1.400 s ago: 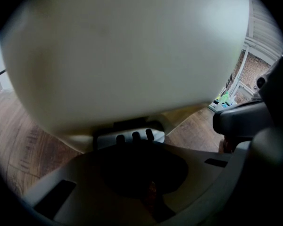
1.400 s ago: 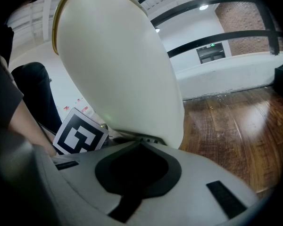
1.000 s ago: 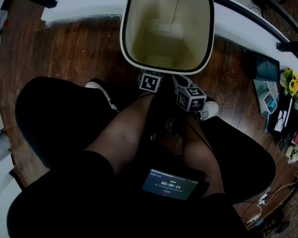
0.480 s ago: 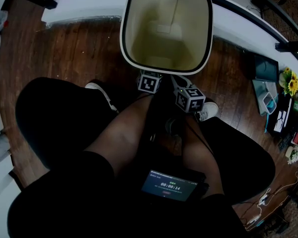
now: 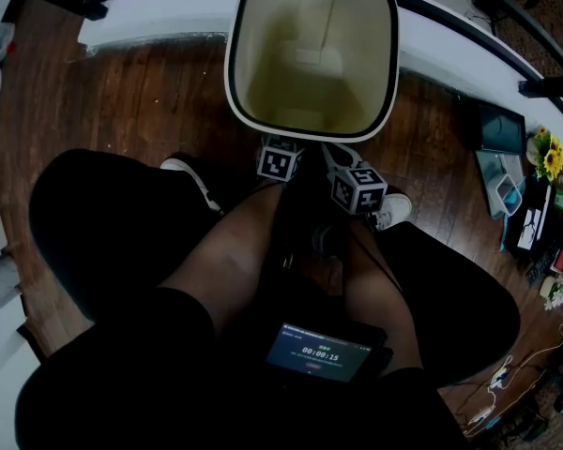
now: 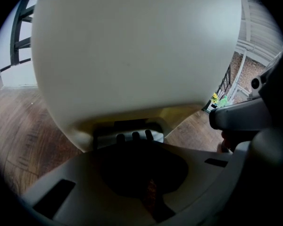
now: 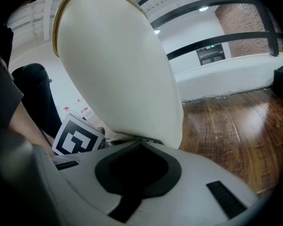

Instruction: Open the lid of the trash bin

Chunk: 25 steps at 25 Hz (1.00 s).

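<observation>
Head view: trash bin [image 5: 357, 82] upper centre, mouth open, cream inside showing. Left gripper [image 5: 281, 148] and right gripper [image 5: 335, 156] sit side by side at its near rim. Left gripper view: jaws drawn narrow, empty, against the bin's white wall. Right gripper view: jaws together, likewise empty.

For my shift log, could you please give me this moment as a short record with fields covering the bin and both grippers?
Trash bin: on wooden floor, top uncovered, inside visible
Lid: not clearly seen
Left gripper: jaws together, at ribbed dark recess low on bin
Right gripper: jaws together, tips at bin's white side
Contact: unclear
</observation>
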Motion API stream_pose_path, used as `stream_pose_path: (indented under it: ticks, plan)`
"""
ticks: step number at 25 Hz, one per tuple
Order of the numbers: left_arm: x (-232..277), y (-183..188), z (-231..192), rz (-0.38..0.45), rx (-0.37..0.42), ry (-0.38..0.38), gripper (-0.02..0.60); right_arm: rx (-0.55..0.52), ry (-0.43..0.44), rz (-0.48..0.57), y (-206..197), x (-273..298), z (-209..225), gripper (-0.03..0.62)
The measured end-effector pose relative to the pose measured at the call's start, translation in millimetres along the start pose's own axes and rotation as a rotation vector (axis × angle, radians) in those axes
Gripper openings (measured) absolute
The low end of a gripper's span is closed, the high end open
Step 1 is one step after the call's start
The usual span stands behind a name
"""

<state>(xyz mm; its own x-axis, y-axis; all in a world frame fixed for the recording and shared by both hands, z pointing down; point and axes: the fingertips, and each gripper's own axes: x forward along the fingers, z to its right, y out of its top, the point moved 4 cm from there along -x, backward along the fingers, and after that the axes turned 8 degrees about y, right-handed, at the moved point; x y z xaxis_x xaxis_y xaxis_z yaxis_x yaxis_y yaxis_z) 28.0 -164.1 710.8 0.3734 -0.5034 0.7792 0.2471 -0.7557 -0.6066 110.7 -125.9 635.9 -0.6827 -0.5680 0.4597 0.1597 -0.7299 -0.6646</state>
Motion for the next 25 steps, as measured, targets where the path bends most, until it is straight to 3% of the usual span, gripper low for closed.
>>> stream_pose_path:
  ticks: [8, 17, 23, 25]
  plan:
    - [-2.6, -2.8, -3.9, 0.023, 0.024, 0.031, 0.034, -0.016, -0.012, -0.020, -2.4, -0.6, 0.0, 0.018]
    - [-12.8, 6.3, 1.7, 0.068, -0.012, 0.001, 0.034, -0.029, -0.020, -0.031, -2.3, -1.2, -4.3, 0.018]
    - [-19.4, 9.2, 2.5, 0.045, -0.093, -0.054, 0.033, -0.035, -0.019, -0.019, -4.0, -9.0, -12.8, 0.018]
    - [-28.9, 7.5, 2.3, 0.041, -0.088, -0.064, 0.031, -0.022, -0.013, 0.000, -8.4, -13.1, -16.1, 0.018]
